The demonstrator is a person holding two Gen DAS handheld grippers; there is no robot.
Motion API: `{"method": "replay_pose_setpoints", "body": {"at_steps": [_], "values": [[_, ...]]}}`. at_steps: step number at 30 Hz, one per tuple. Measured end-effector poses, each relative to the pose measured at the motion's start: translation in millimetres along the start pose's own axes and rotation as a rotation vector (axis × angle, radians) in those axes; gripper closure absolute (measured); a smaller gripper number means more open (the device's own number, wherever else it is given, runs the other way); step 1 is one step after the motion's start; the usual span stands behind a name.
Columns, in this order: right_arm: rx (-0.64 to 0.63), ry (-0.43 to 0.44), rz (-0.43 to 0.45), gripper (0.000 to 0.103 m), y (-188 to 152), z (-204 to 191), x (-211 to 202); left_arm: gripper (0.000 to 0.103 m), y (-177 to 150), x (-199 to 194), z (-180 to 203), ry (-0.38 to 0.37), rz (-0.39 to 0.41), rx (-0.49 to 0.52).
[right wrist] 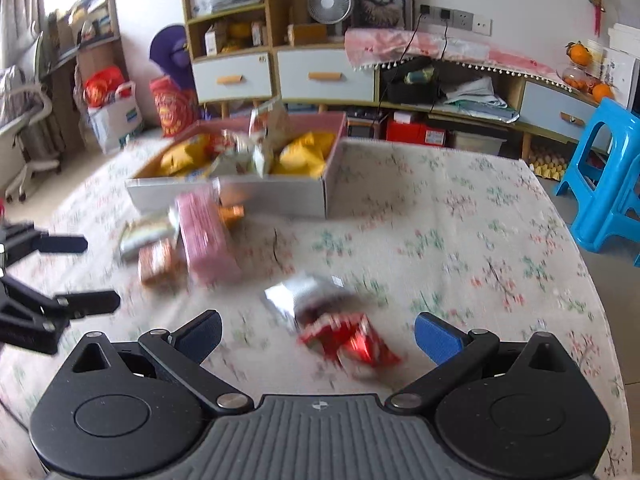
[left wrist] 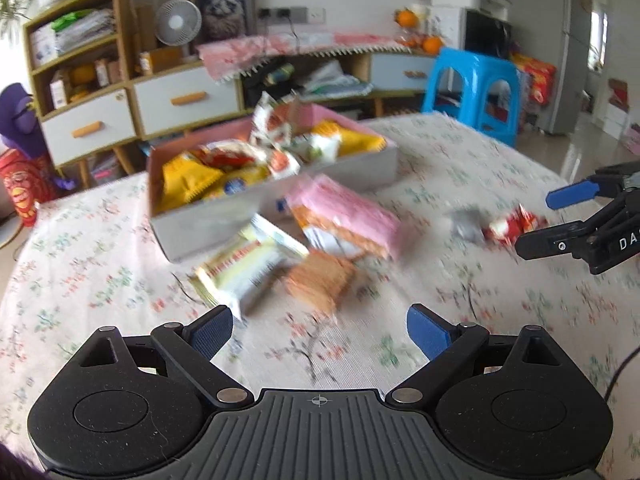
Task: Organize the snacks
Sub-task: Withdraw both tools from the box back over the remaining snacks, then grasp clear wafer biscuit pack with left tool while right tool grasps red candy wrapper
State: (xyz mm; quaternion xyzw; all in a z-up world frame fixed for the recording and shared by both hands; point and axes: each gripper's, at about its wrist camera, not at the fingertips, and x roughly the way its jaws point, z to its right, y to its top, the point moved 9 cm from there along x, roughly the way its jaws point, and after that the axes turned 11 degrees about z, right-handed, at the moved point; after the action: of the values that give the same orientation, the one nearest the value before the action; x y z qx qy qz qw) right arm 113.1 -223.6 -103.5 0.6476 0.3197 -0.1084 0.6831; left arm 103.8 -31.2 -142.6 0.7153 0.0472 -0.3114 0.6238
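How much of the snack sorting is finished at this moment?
Partly done: the box already holds many yellow and white packets. Nothing is in hand; the left gripper and right gripper are both open. Left on the tablecloth: the pink packet, white packet, orange biscuit pack and red-and-silver wrapper.

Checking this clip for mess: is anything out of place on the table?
Yes. Several snacks lie loose outside the box: a pink pack leaning on its front wall, a biscuit pack beside it, and a red wrapper apart.
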Motion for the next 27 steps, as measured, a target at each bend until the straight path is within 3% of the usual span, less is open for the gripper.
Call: {"method": "replay_pose_setpoints", "body": {"at_steps": [9, 12, 21, 27], "values": [[-0.062, -0.005, -0.081, 0.01, -43, 8, 5, 0.01, -19, 12, 9, -0.047, -0.055, -0.029], [-0.053, 0.011, -0.061, 0.01, -45, 8, 7, 0.01, -22, 17, 11, -0.065, -0.059, -0.045], [-0.058, 0.049, 0.0, 0.01, -38, 10, 18, 0.01, -18, 30, 4, -0.053, 0.011, -0.03], [-0.062, 0.048, -0.022, 0.01, -33, 9, 25, 0.015, -10, 41, -3, -0.026, 0.04, -0.053]]}}
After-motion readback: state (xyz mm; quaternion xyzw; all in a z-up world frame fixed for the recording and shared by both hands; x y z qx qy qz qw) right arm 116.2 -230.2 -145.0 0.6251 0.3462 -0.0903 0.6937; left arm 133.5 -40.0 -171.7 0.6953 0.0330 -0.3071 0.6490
